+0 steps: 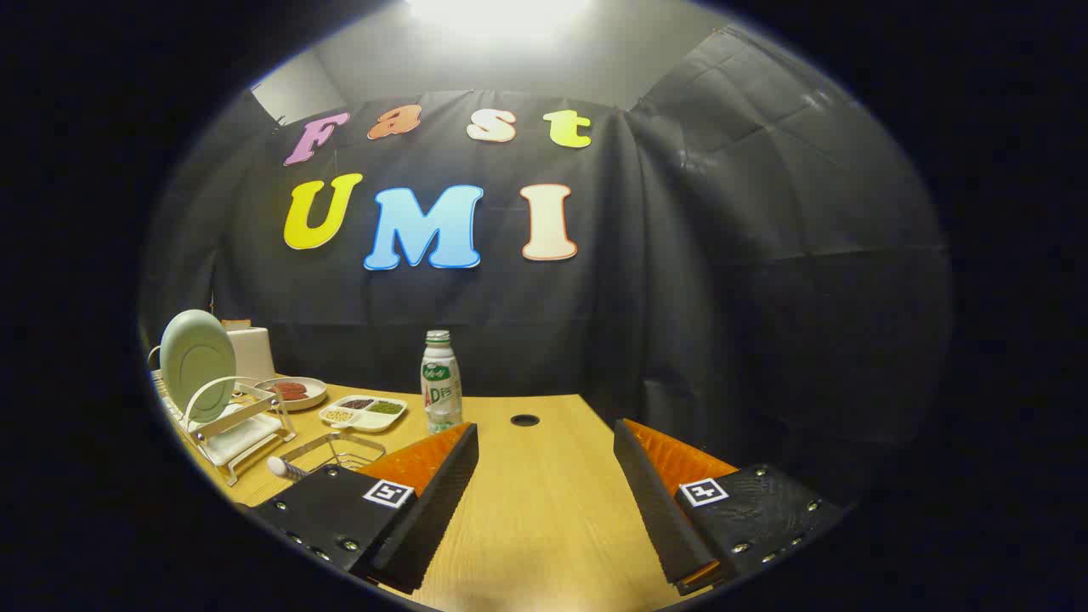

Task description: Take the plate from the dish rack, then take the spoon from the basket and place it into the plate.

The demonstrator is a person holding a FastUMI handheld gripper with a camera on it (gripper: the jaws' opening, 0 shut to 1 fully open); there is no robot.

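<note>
While the plate stands on edge in the dish rack, no part of the task can be counted as done. Gripper view: the tongs are spread wide apart, both orange-faced fingers are free, and bare table shows between them. Nothing is gripped.

Positions below are given relative to the dish rack, which sits well ahead of the tongs and off to the side of their left finger.

- Plate: pale green, upright in the rack's slots, leaning slightly, its face turned toward the tongs. It is well apart from both fingers.
- Basket: a low wire frame just beside the rack on the side nearer the tongs, partly hidden by the left finger.
- Spoon: a pale rounded end with a ribbed handle lies at the basket, near the rack's foot. Whether it rests fully inside the basket cannot be told.
- Small round dish: just behind the rack, holding something dark red.
- Divided tray: beyond the basket, farther from the rack, with small fillings in its compartments.
- Bottle: upright, beyond the tray, just past the left fingertip.
- White box: behind the rack, next to the plate.

Judgement of progress: stage one, lifting the plate out of the rack, has not begun. Remaining steps are all of them: take the plate out, set it down on the table, fetch the spoon, and lay it in the plate. The open tongs suit an approach to the plate's rim.
</note>
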